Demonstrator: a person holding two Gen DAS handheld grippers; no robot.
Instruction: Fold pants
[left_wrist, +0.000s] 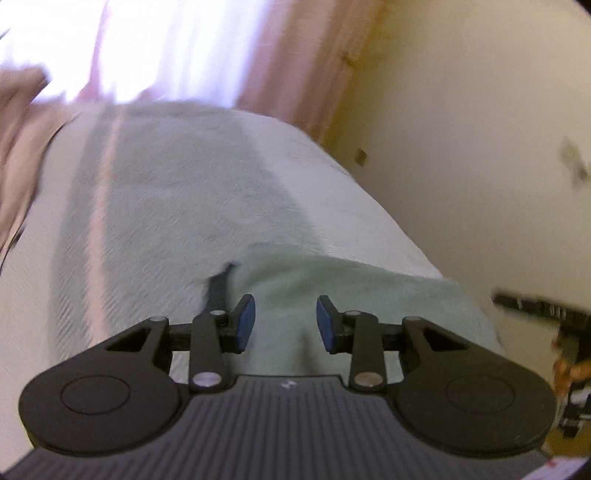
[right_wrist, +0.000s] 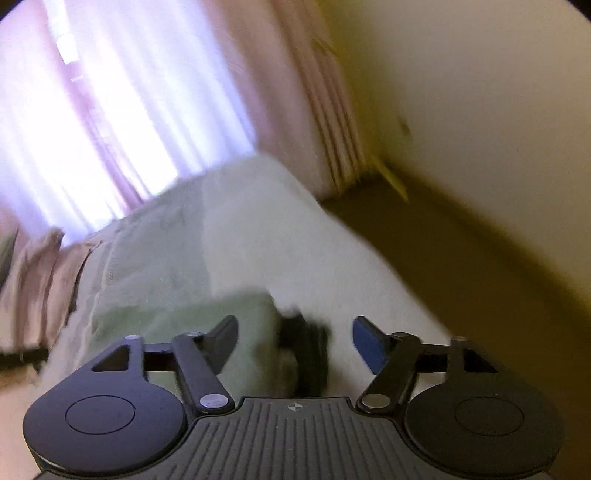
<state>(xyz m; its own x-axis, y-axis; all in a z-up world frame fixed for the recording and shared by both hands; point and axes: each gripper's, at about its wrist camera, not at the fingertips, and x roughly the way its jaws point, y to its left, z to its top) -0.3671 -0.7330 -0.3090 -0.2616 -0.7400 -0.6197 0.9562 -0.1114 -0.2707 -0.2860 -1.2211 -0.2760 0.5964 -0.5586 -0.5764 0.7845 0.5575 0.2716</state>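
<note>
One green pants (left_wrist: 332, 295) on one bed (left_wrist: 166, 184), two grippers open-jawed.

1. Left gripper (left_wrist: 285, 319): tilted down and forward, jaws partly apart, blue pads (left_wrist: 246, 321) facing each other with nothing pinched between them.
2. Right gripper (right_wrist: 294, 341): also angled down, jaws noticeably wider than the left's. Only the right-side pad (right_wrist: 365, 341) shows blue; the other finger looks dark.
3. In the left wrist view, the right gripper (left_wrist: 535, 306) pokes in at the right edge, blurry, with some fingers (left_wrist: 570, 373) wrapped on its handle.
</note>
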